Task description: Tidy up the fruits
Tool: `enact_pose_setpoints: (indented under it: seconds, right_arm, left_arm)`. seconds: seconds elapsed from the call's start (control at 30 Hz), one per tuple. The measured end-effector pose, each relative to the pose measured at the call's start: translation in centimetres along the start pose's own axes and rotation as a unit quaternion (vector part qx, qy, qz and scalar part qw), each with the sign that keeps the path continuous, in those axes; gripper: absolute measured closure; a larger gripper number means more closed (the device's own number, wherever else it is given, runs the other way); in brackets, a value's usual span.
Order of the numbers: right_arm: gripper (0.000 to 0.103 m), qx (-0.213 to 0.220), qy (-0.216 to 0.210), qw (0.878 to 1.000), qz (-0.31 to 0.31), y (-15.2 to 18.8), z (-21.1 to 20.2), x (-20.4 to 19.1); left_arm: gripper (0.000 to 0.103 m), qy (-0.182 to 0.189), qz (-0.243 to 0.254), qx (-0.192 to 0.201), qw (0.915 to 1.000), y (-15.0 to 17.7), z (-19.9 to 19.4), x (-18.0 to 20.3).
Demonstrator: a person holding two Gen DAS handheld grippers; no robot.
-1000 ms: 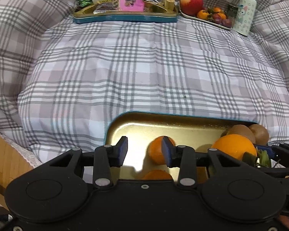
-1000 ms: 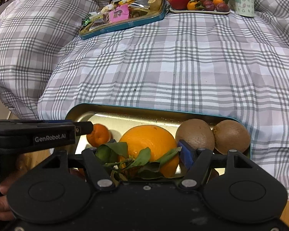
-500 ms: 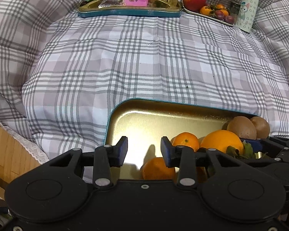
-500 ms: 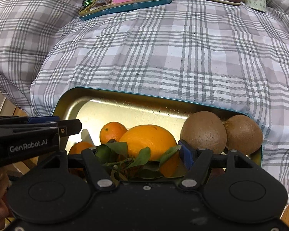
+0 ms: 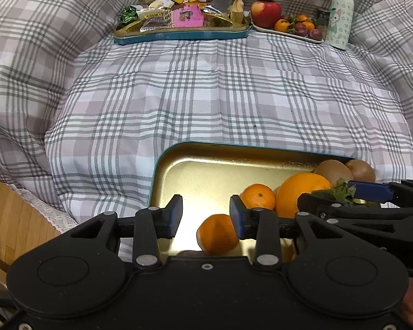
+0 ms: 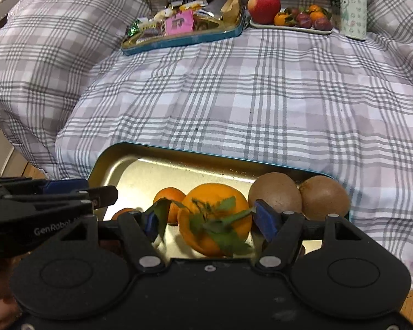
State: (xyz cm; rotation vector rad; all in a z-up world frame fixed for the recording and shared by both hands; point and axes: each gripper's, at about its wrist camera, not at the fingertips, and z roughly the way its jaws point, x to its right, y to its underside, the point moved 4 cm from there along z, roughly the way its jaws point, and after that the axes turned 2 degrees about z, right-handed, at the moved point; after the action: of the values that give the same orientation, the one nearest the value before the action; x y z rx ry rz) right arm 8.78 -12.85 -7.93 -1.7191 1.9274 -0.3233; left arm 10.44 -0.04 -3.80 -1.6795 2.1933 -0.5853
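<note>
A gold tray with a teal rim (image 5: 206, 176) (image 6: 157, 170) lies on the plaid bed near me. It holds two small tangerines (image 5: 257, 196) (image 5: 216, 235), a big leafy orange (image 6: 214, 217) (image 5: 300, 192) and two kiwis (image 6: 274, 192) (image 6: 323, 196). My left gripper (image 5: 206, 220) is open and empty over the tray, one tangerine just below its right finger. My right gripper (image 6: 206, 221) is open with the leafy orange between its fingers, seemingly resting in the tray.
At the far side stand a teal tray of snack packets (image 5: 179, 24), a white plate (image 5: 289, 31) with an apple, a kiwi on top, small oranges and plums, and a pale bottle (image 5: 340, 13). Plaid pillows surround the bed. Wooden floor shows at the left (image 5: 11, 220).
Both grippers have pulled back and up from the tray. The right gripper has opened wider around the leafy orange. The tangerines shifted in the left view.
</note>
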Motion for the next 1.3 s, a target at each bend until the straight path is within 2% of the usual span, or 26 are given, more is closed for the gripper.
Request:
enact_pose_setpoints:
  seconds: [0.6, 0.9, 1.3]
  right_arm:
    - [0.031, 0.076, 0.020, 0.997, 0.021, 4.0, -6.3, 1.6]
    - [0.031, 0.084, 0.041, 0.995, 0.030, 6.7, -8.0, 3.0]
    - [0.031, 0.100, 0.036, 0.994, 0.037, 8.5, -9.7, 3.1]
  left_arm:
    - [0.058, 0.004, 0.013, 0.024, 0.9996, 3.2, -3.1, 3.3]
    - [0.058, 0.000, 0.009, 0.027, 0.9996, 4.7, -4.1, 4.2]
    - [0.058, -0.011, 0.025, 0.036, 0.9990, 6.0, -5.5, 5.6]
